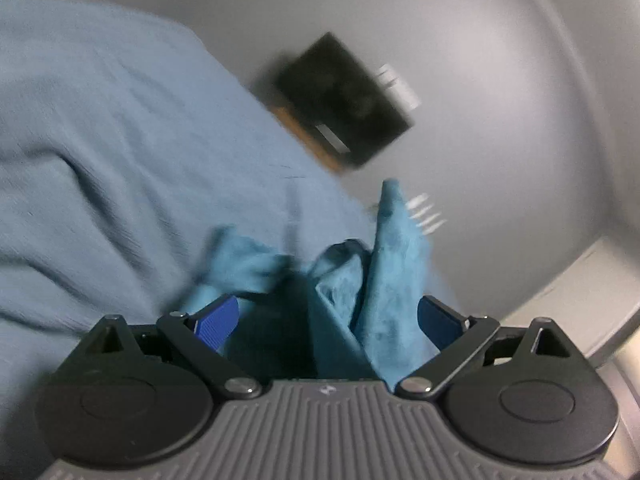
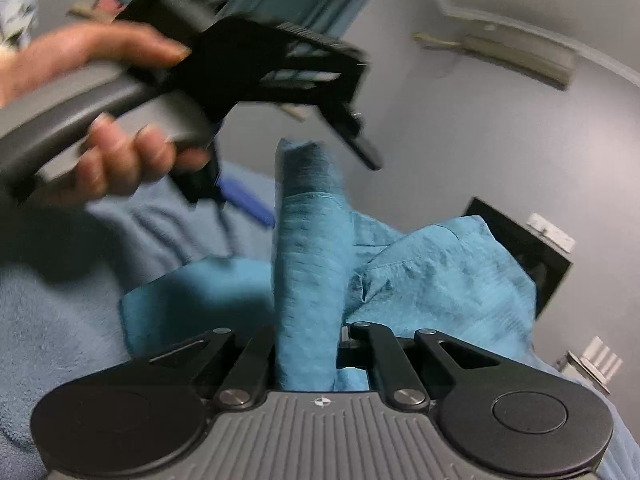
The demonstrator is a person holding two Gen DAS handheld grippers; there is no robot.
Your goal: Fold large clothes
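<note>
A teal garment (image 2: 432, 276) lies crumpled on a light blue blanket (image 1: 100, 140). In the left wrist view my left gripper (image 1: 328, 316) is open, its blue pads (image 1: 216, 320) spread wide, with folds of the teal garment (image 1: 384, 272) bunched loosely between them. In the right wrist view my right gripper (image 2: 308, 340) is shut on a rolled band of the teal garment (image 2: 308, 240) that stands up between the fingers. The left gripper, held by a hand (image 2: 120, 152), shows above it at upper left, with one blue pad (image 2: 248, 200) near the band.
A black box (image 1: 344, 100) sits on the grey floor beyond the blanket; it also shows in the right wrist view (image 2: 524, 256). A white plug-like object (image 2: 592, 360) lies at the right. A skirting board (image 2: 500, 48) runs along the far wall. The blanket (image 2: 60, 320) fills the left.
</note>
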